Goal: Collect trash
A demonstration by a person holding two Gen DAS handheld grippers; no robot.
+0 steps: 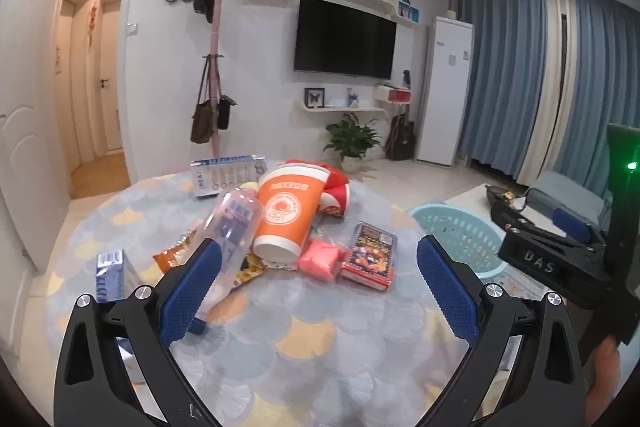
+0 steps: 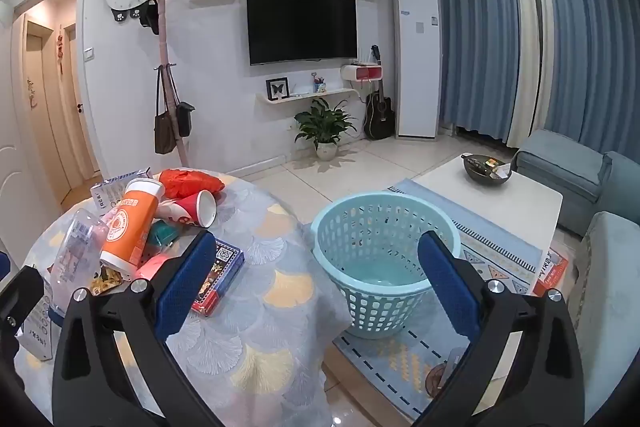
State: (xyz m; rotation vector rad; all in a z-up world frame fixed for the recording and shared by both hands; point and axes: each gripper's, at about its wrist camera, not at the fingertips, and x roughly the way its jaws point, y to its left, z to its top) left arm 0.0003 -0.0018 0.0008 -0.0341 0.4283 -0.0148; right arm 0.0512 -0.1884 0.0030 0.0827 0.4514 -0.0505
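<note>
— Risk from here?

— Mostly the heap. Orange cup (image 1: pixel 282 217) lying on its side across other scraps, clear bottle (image 1: pixel 228 227) leaning against it. Pull on either and the rest likely to slide or roll toward the counter (image 1: pixel 320 347) edge.

— And the bottle itself?

— Smooth, round, looks light. Could squirt out of a squeeze placed off-centre. Safer taken across the middle.

— Claw state?

— Left claw (image 1: pixel 320 291) spread wide, nothing between the pads, hovering over the counter short of the heap. Right claw (image 2: pixel 320 287) also spread wide and unloaded, hanging between counter edge and basket (image 2: pixel 384 223).

— Basket placement a problem?

— Sits on the floor rug just beside the counter, well below its top. Release from high up could bounce something off the rim. Perforated walls too, so crumbs or tiny bits may leak out.

— Look of the trash?

— Mixed. Orange cup with white rim, red cup (image 2: pixel 192 209) tipped over with mouth facing out, crumpled red bag (image 2: pixel 190 183) behind. Pink packet (image 1: pixel 320 261) and printed card box (image 1: pixel 372 255) flat near the front, snack wrapper (image 1: pixel 176 255) under the bottle, white carton (image 1: pixel 226 175) at the back, another box (image 1: pixel 110 275) off to the left.

— Anything in the basket?

— Looks bare inside; nothing collected yet, by the look of it.
</note>
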